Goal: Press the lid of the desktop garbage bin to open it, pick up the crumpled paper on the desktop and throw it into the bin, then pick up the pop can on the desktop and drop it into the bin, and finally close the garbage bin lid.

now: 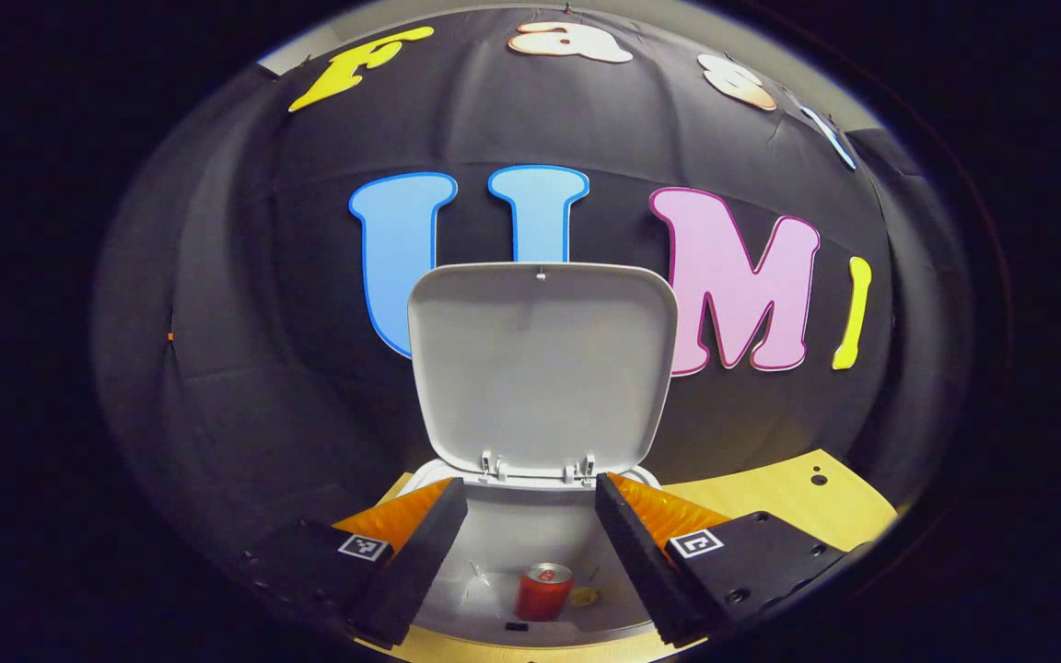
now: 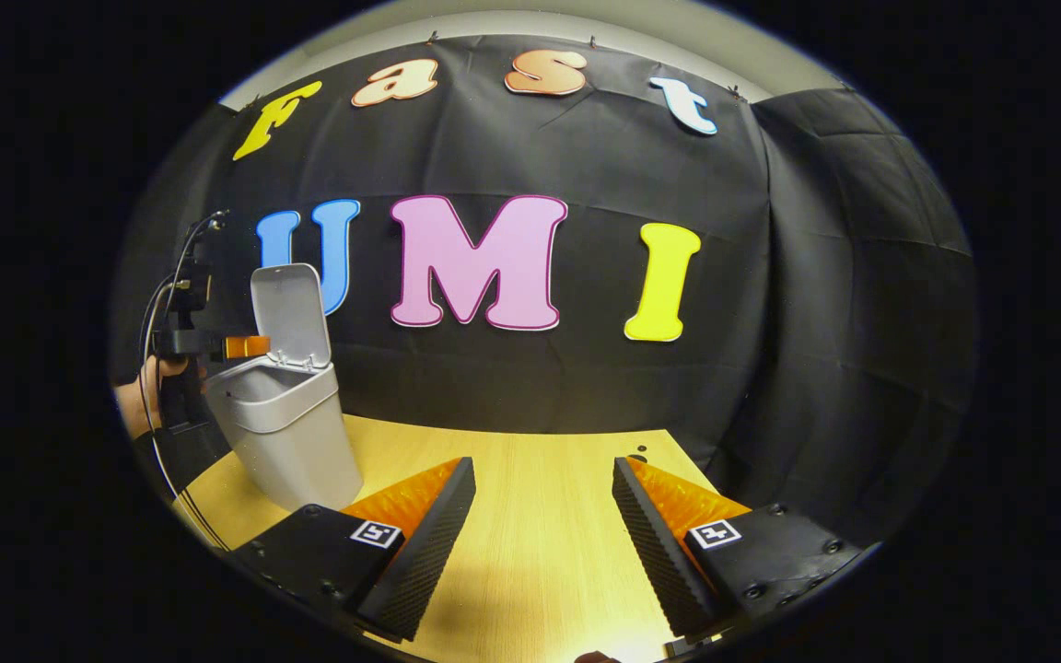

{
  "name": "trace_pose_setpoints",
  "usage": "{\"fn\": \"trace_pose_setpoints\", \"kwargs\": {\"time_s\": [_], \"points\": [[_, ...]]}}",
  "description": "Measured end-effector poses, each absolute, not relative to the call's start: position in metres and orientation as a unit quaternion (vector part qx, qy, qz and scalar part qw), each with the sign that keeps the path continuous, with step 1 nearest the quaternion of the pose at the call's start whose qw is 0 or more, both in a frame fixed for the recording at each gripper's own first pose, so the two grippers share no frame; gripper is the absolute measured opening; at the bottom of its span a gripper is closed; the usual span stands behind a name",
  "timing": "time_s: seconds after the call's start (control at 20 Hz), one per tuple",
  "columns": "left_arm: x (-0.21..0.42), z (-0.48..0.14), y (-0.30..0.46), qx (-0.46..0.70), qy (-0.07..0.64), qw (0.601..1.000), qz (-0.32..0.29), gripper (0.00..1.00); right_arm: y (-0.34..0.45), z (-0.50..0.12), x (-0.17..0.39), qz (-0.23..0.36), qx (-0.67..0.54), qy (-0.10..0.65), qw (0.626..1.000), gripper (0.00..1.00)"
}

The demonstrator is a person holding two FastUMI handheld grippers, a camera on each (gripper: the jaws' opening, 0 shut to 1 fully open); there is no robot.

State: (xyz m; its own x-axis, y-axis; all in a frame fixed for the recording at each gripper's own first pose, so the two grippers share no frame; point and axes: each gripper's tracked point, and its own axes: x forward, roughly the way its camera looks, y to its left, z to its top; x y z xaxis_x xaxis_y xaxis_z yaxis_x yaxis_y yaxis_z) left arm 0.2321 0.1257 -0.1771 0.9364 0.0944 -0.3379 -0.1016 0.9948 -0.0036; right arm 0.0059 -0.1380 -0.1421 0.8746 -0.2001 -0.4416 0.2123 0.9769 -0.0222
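Note:
The white desktop bin (image 1: 530, 539) stands with its lid (image 1: 542, 364) swung upright. Down inside it sits the red pop can (image 1: 544, 591), upright, with a small yellowish scrap of crumpled paper (image 1: 584, 597) beside it. My left gripper (image 1: 530, 562) hovers just above the bin's mouth, open, with nothing between its fingers. In the right gripper view the same bin (image 2: 286, 433) is at the far left with its lid (image 2: 289, 313) up, and the left gripper (image 2: 217, 348) is held over it by a hand (image 2: 145, 387). My right gripper (image 2: 544, 543) is open above bare tabletop.
The light wooden table (image 2: 530, 479) runs to the black cloth wall behind. A small dark hole (image 2: 638, 455) marks the table's far right corner. A cable (image 2: 162, 387) hangs down from the left gripper beside the bin.

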Motion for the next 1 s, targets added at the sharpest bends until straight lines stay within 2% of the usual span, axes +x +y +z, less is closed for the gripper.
{"fn": "trace_pose_setpoints", "kwargs": {"time_s": [0.35,0.55,1.0], "points": [[0.268,-0.066,0.138,0.006,0.063,0.997,0.038,0.94,-0.123,-0.121,0.049,-0.079,0.034,0.205,0.975,0.97],[0.296,-0.030,0.141,0.024,0.026,0.999,0.021,0.93,-0.107,-0.109,0.076,-0.054,0.026,0.189,0.980,0.97],[0.365,-0.058,0.126,0.056,0.039,0.997,-0.019,0.91,-0.068,-0.137,0.050,0.005,0.007,0.237,0.972,0.97]]}}
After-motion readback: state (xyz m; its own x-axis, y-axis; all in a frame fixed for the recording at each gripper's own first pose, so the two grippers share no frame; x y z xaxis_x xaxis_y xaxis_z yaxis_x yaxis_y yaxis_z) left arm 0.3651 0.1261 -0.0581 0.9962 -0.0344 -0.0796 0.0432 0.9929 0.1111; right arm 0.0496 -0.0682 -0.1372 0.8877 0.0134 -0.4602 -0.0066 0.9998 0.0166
